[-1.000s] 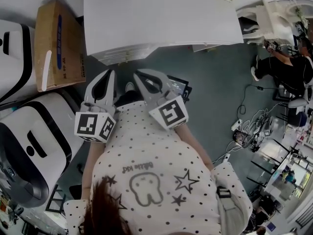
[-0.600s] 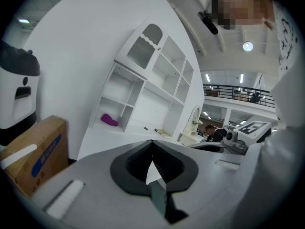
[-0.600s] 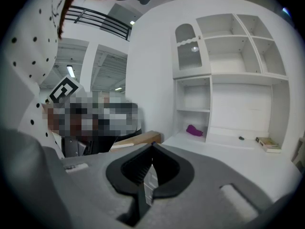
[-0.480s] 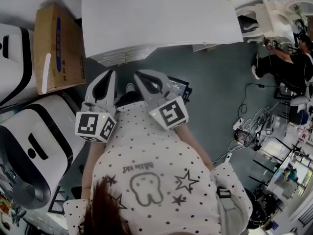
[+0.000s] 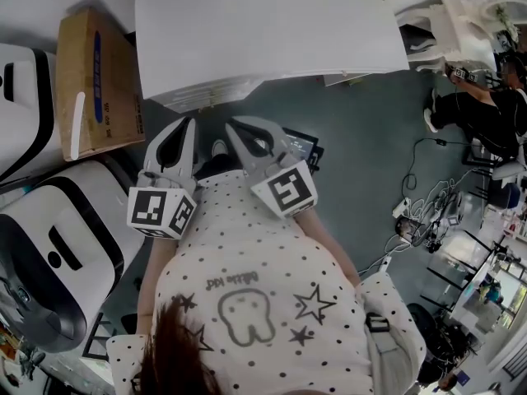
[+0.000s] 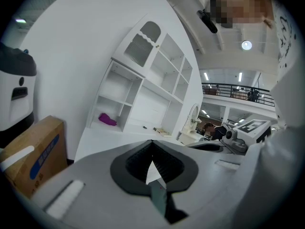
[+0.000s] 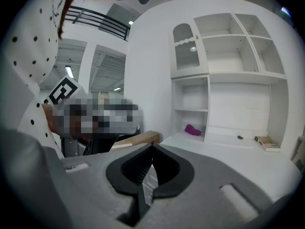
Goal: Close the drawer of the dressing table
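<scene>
Jaws of the grey left gripper [image 5: 186,125] and grey right gripper [image 5: 234,128] are squeezed together, empty. Push the white drawer [image 5: 206,95] straight into the white dressing table [image 5: 263,31], evenly.

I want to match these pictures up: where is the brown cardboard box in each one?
Head view: upper left, the cardboard box lies left of the dressing table.
Left gripper view: lower left edge.
Right gripper view: a brown sliver left of centre.
Shared landmark: the white dressing table.
</scene>
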`<state>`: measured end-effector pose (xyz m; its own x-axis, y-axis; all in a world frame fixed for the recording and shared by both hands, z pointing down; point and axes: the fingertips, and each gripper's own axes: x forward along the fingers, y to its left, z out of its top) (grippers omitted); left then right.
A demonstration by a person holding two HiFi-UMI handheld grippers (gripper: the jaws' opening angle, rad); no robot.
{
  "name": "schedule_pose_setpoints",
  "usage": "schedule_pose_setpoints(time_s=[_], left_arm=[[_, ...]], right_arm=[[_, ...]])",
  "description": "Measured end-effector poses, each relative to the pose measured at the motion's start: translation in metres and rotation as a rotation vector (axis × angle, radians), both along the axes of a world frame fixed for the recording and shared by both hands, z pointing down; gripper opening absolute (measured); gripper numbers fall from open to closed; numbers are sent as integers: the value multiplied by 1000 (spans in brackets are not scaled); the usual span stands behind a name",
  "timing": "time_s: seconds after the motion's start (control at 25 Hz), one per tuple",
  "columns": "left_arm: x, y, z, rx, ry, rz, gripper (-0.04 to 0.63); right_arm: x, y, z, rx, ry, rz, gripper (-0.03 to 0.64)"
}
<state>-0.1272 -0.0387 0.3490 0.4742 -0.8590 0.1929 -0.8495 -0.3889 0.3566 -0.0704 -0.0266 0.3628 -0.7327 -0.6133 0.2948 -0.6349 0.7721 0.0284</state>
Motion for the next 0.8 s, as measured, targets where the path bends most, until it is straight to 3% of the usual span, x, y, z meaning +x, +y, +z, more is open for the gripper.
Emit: schedule_pose_setpoints(time_s=[0.8], left_arm=[[-5,-2,2,-11,7,-27,2]], right_arm=[[-4,-3,1,-18,2,-20,0]])
